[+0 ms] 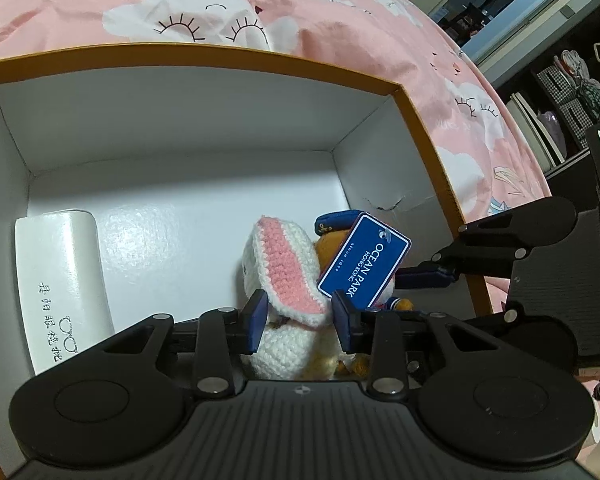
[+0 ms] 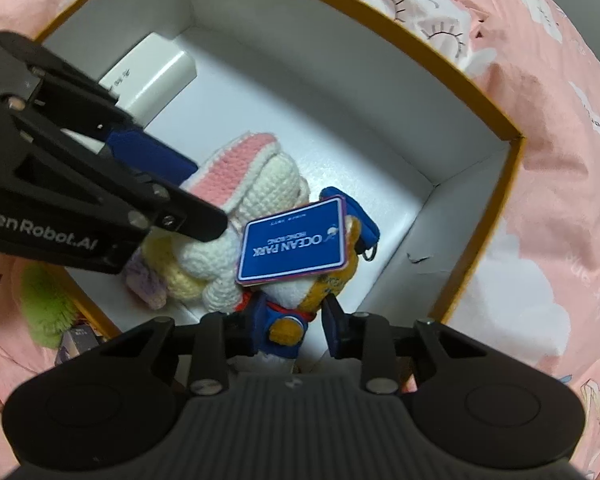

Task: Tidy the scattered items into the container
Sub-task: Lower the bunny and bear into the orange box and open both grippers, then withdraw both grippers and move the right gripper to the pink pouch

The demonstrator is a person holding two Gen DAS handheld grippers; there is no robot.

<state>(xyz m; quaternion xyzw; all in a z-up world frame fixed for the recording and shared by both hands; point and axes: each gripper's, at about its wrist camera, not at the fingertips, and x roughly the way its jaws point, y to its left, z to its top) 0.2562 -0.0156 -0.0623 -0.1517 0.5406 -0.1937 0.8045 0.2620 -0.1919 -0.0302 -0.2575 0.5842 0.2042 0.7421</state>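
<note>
An open box (image 1: 428, 152) with orange rim and white inside lies on a pink bedspread. Inside it are a white glasses case (image 1: 62, 280), a white crochet bunny (image 1: 284, 276) with pink ears, and an orange sailor plush (image 2: 300, 300) with a blue Ocean Park tag (image 1: 364, 260). My left gripper (image 1: 300, 320) straddles the bunny inside the box, jaws apart around its body. My right gripper (image 2: 292, 328) straddles the sailor plush (image 1: 400, 304), jaws apart around it. The bunny (image 2: 252, 200), the case (image 2: 152, 76), the tag (image 2: 296, 244) and the box rim (image 2: 460, 76) also show in the right wrist view.
The pink bedspread (image 1: 300, 4) with cloud faces surrounds the box. A green fuzzy item (image 2: 48, 304) and a small purple box (image 2: 78, 340) lie outside the box's near-left wall. Dark shelves (image 1: 560, 92) stand beyond the bed.
</note>
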